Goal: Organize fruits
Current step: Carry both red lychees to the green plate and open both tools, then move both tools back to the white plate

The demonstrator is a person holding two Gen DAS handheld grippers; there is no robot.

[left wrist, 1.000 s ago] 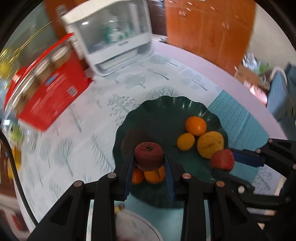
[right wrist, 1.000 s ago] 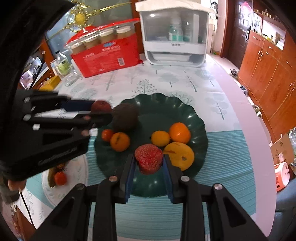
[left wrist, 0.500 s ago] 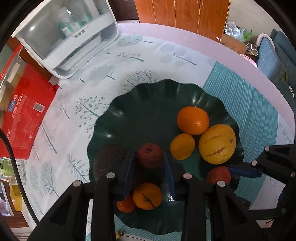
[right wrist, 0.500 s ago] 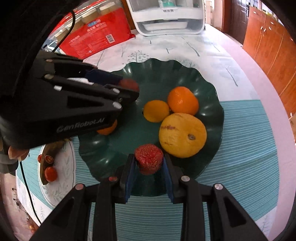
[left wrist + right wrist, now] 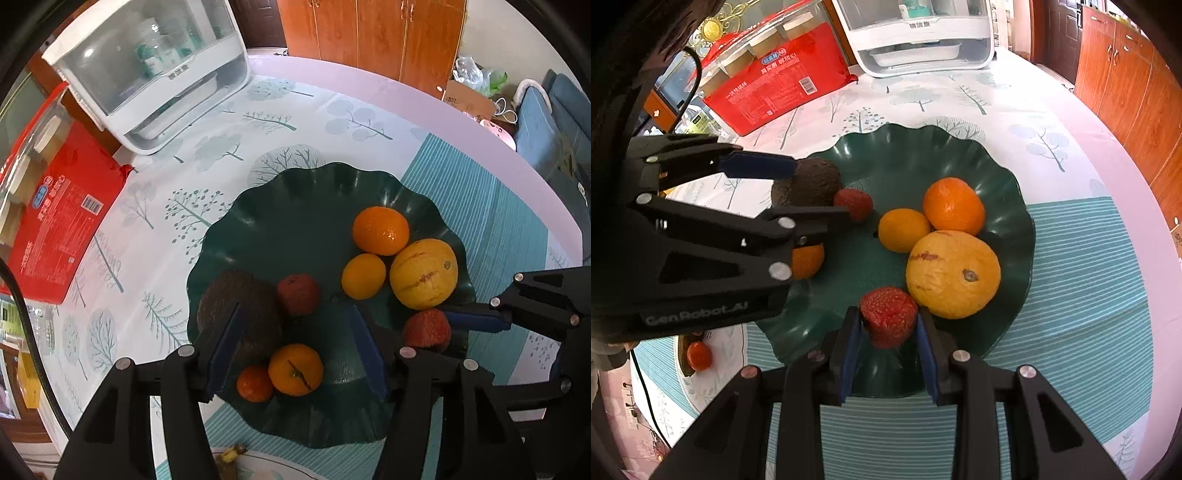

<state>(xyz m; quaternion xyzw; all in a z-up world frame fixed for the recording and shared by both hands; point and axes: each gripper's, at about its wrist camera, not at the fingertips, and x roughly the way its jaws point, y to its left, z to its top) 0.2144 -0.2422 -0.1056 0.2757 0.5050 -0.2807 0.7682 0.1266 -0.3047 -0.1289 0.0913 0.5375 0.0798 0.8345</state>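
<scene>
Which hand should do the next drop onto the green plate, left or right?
Right. The right gripper is shut on a red bumpy fruit low over the green plate. The left gripper has just opened; its dark red fruit already lies on the plate.

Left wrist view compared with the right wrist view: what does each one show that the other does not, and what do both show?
Only the left wrist view shows the whole small orange-red fruit by the stemmed orange, and the blue sofa.

Only the right wrist view shows the white patterned plate with a small red tomato.

Both show the dark green wavy plate, the large yellow melon, the open left gripper, which has just been opening off a red bumpy fruit, and the right gripper shut on a similar fruit.
</scene>
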